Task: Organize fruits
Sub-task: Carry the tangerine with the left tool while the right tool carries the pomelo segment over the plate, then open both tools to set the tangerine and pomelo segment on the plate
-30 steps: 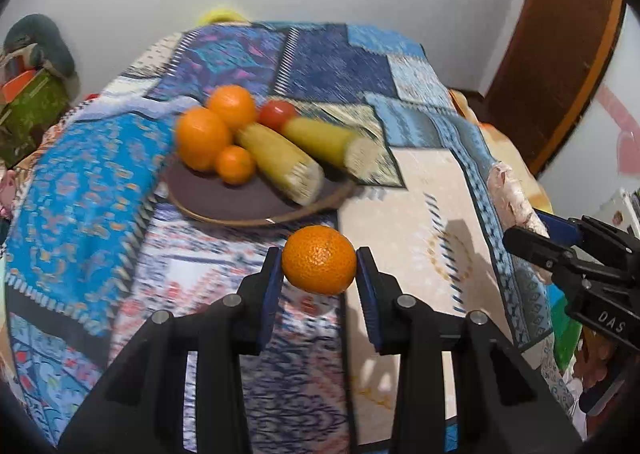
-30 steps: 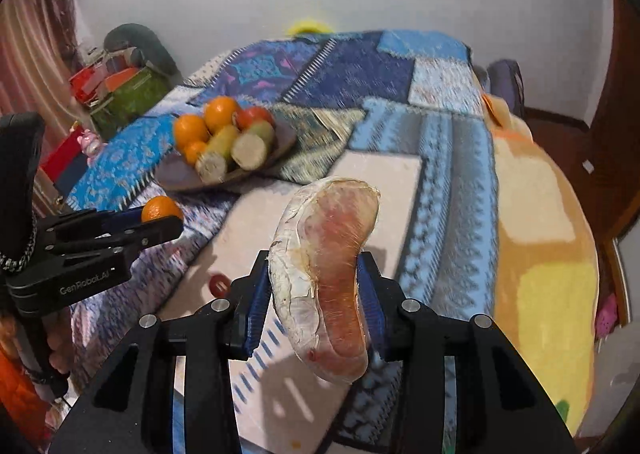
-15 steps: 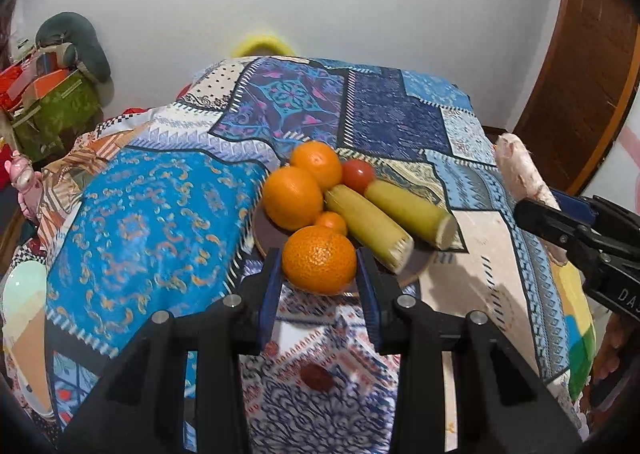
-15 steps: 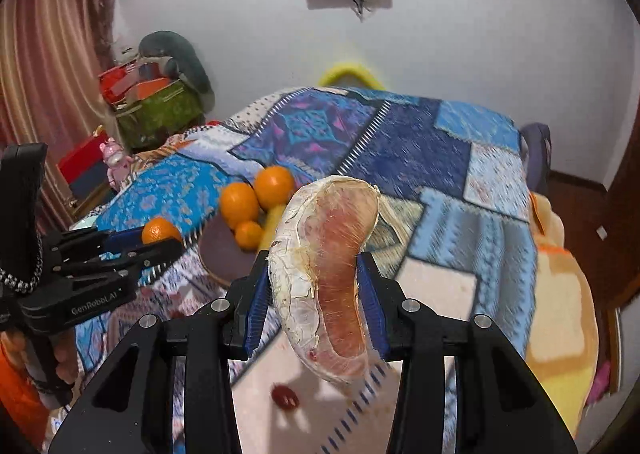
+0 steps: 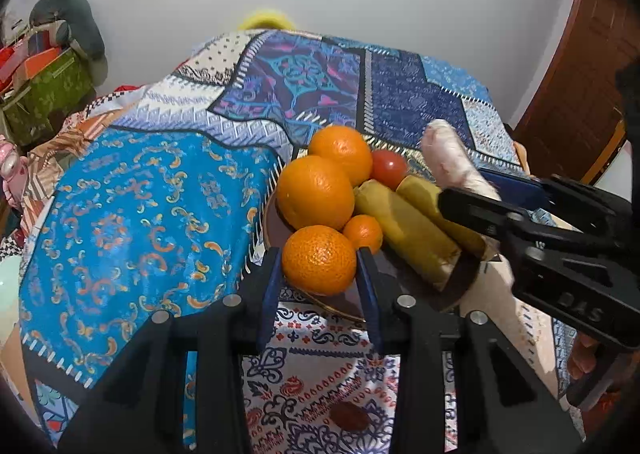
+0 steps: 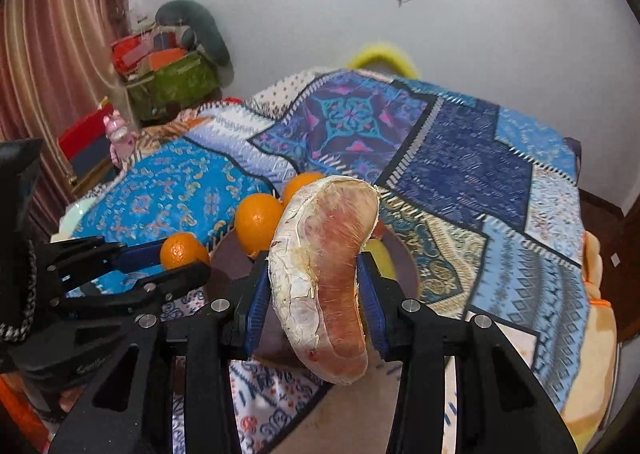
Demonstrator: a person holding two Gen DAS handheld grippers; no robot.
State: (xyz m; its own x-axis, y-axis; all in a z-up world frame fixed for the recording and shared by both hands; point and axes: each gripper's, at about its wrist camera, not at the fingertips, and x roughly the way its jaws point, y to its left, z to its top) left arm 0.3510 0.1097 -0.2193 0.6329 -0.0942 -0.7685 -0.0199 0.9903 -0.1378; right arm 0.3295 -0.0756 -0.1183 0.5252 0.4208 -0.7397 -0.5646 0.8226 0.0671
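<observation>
My left gripper (image 5: 319, 268) is shut on an orange (image 5: 319, 260) and holds it over the near rim of a brown plate (image 5: 412, 296). The plate holds two large oranges (image 5: 315, 191), a small orange (image 5: 363, 234), a tomato (image 5: 389, 169) and two yellow corn cobs (image 5: 404, 234). My right gripper (image 6: 316, 294) is shut on a peeled pomelo wedge (image 6: 326, 270), pink with white pith, just above the plate's right side. The wedge also shows in the left wrist view (image 5: 452, 161). The left gripper with its orange (image 6: 184, 252) shows at the left of the right wrist view.
The plate sits on a bed with a blue patchwork cover (image 5: 132, 213). A small dark red fruit (image 5: 350, 416) lies on the cover below the plate. A green box (image 6: 172, 83) and clutter stand at the far left by the wall. A wooden door (image 5: 580, 85) is on the right.
Both grippers have moved closer to the plate with their loads. The orange is now over the plate's near rim and the pomelo wedge over its right side.
</observation>
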